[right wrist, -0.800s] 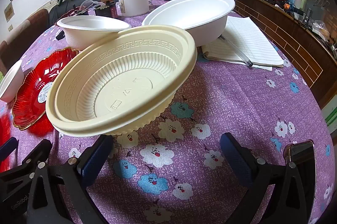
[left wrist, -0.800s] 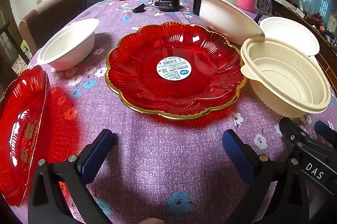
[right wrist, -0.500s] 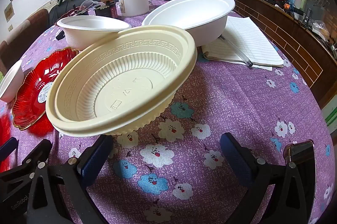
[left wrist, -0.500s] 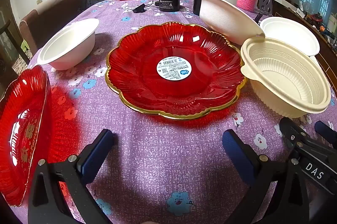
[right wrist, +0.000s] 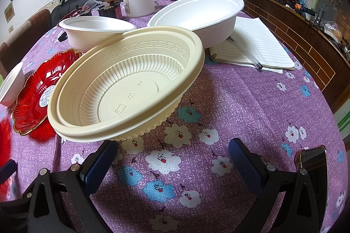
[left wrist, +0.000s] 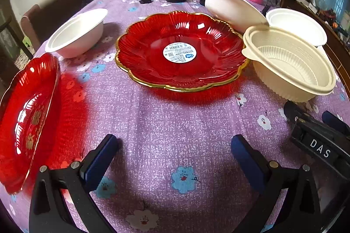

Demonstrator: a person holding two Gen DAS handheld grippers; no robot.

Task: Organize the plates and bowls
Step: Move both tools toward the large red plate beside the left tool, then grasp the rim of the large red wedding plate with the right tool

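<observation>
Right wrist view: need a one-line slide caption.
Open right gripper hovers over the purple floral tablecloth, facing a tilted cream ribbed plastic bowl in front of two white foam bowls.

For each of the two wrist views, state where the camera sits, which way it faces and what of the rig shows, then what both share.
Left wrist: behind the open left gripper, angled down at the red flower plate straight ahead; its two fingers show, with the right gripper at the right edge.
Right wrist: behind the open right gripper, angled down at the cream bowl; its two fingers show.
Shared: the purple floral tablecloth, the red flower plate, the cream bowl and three white bowls.
</observation>
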